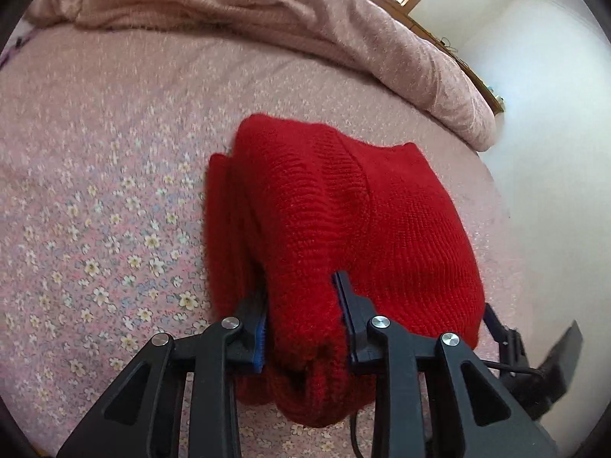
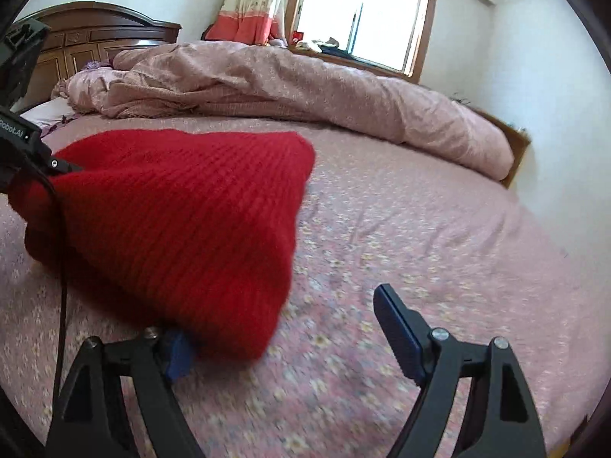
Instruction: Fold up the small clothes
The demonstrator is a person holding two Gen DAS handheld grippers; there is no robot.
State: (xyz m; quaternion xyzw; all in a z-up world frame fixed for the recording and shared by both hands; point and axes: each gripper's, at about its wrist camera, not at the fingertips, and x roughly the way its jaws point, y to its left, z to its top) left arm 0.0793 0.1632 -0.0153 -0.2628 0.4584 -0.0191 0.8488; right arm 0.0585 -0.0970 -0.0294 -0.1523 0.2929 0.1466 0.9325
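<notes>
A red knitted garment [image 1: 343, 198] lies folded into a thick bundle on the pink floral bedsheet [image 1: 114, 229]. My left gripper [image 1: 301, 290] is shut on the bundle's near end, with red knit bunched between its blue pads. In the right wrist view the garment [image 2: 183, 210] rises to the left, where the left gripper [image 2: 57, 164] grips its edge. My right gripper [image 2: 282, 320] stands open at the garment's near corner. Its left finger [image 2: 177, 351] is partly tucked under the red knit. Its right finger [image 2: 397, 328] is free above the sheet.
A rumpled pink duvet [image 2: 305, 87] is heaped along the far side of the bed. A dark wooden headboard [image 2: 95, 38] stands at the back left, with a window [image 2: 366, 11] and curtain behind. White wall [image 1: 534, 152] borders the bed's right edge.
</notes>
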